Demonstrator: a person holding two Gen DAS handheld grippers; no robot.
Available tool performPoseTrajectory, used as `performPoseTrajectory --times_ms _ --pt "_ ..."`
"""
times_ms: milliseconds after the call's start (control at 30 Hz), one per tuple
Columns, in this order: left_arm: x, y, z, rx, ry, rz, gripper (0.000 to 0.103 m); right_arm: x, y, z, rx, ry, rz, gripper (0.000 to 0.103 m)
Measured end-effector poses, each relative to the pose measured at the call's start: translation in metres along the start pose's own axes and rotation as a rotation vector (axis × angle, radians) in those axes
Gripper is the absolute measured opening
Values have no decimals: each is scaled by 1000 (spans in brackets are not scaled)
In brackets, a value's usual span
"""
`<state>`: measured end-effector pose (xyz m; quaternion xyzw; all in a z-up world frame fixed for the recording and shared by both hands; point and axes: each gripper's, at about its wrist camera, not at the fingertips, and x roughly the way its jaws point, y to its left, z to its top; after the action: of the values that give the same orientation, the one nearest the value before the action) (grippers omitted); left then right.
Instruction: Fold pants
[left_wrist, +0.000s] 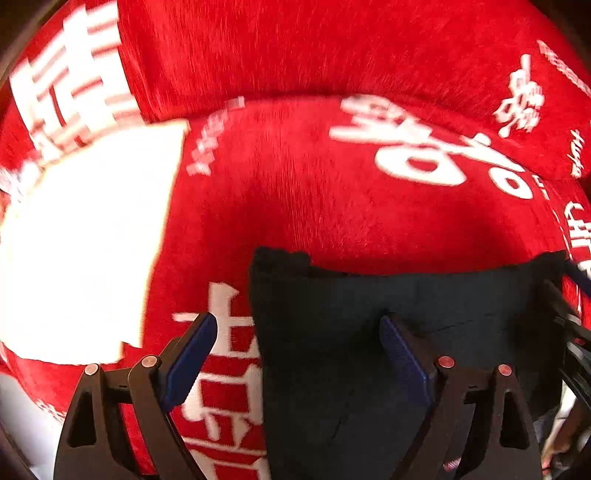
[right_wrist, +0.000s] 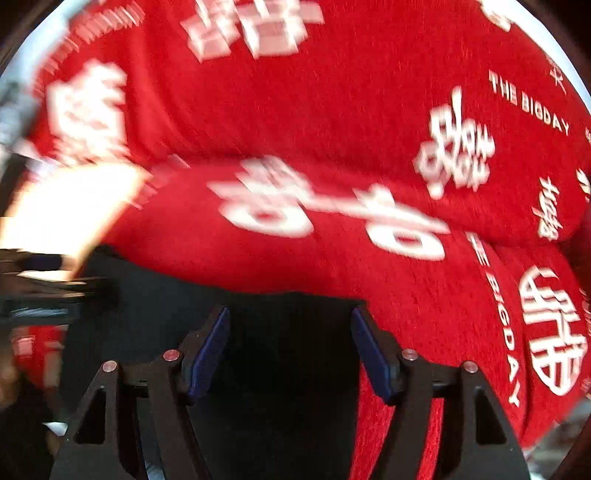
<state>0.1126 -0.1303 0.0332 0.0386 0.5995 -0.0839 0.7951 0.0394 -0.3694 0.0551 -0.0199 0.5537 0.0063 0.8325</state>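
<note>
Both claws gaping, left gripper and right gripper over dark pants on red blanket: best pinching the near corners evenly, low.

— Where are the pants?
— Lower centre and right of the left view, lower centre in the right view.
— Look?
— Dark, almost black, lying flat, the top edge straight across the frame.
</note>
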Motion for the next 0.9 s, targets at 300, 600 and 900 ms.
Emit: performPoseTrajectory --times_ms 300,600,900 --pt "-2 15 -4 -50 -31 -48 103 32 -38 -6 196 93 152 84" --pt "-50 3 -51 49 -116 13 103 -64 2 -40 61 -58 128 85" --pt "-69 13 -115 78 -115 26 103 -98 38 -120 -58 -36 214 85"
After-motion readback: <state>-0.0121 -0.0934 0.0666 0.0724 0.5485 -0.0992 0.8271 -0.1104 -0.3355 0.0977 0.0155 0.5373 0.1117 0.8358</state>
